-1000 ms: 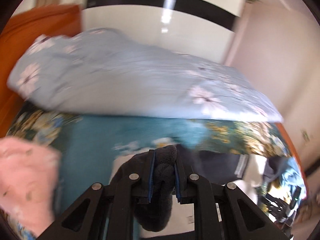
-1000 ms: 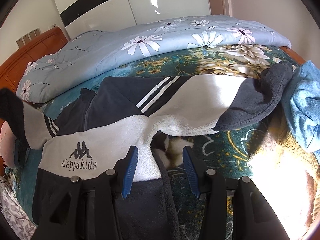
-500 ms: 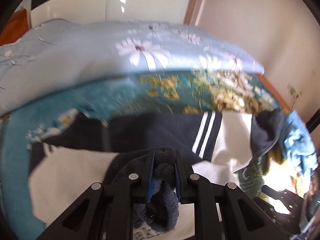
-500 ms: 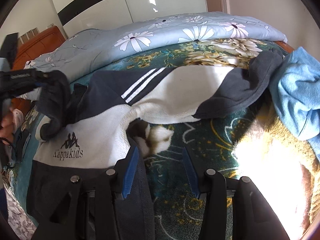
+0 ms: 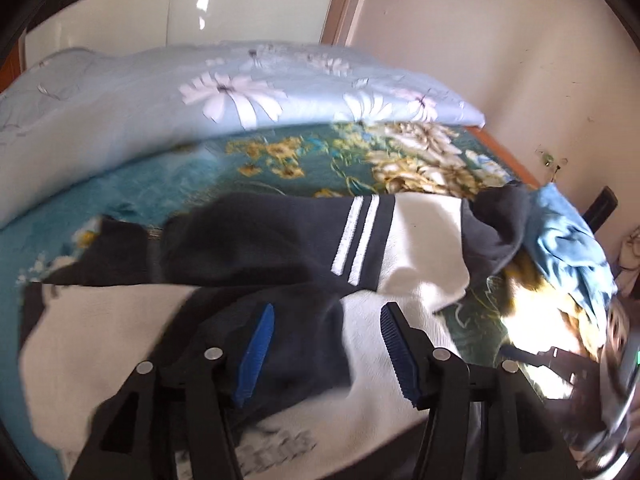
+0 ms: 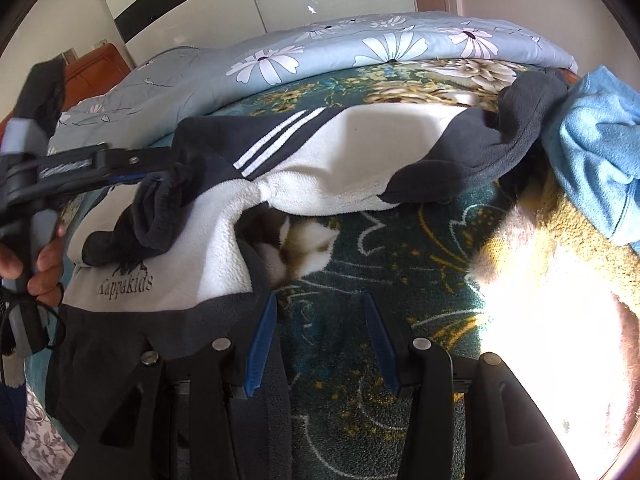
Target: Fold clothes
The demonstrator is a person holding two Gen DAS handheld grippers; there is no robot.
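Your fleece jacket (image 6: 328,168), navy and white with two white stripes and a "Kappakids" logo on the chest, lies spread across the bed (image 6: 400,264) on its teal floral blanket. One dark sleeve cuff (image 6: 160,208) sits folded across the white chest panel, just above the logo. The other sleeve (image 6: 472,152) stretches out to the right, its dark end touching a crumpled light blue garment (image 6: 596,152).

Your left hand-held gripper (image 5: 326,344) hovers over the folded cuff with its blue-padded fingers apart, holding nothing. In the right wrist view your hand (image 6: 40,264) grips its handle at the left edge.

Your right hand-held gripper (image 6: 320,340) is also spread apart and empty, its left finger just at the jacket's dark hem, the right one over bare blanket.

A pale blue daisy-print quilt (image 6: 320,56) lies along the far side of the bed.
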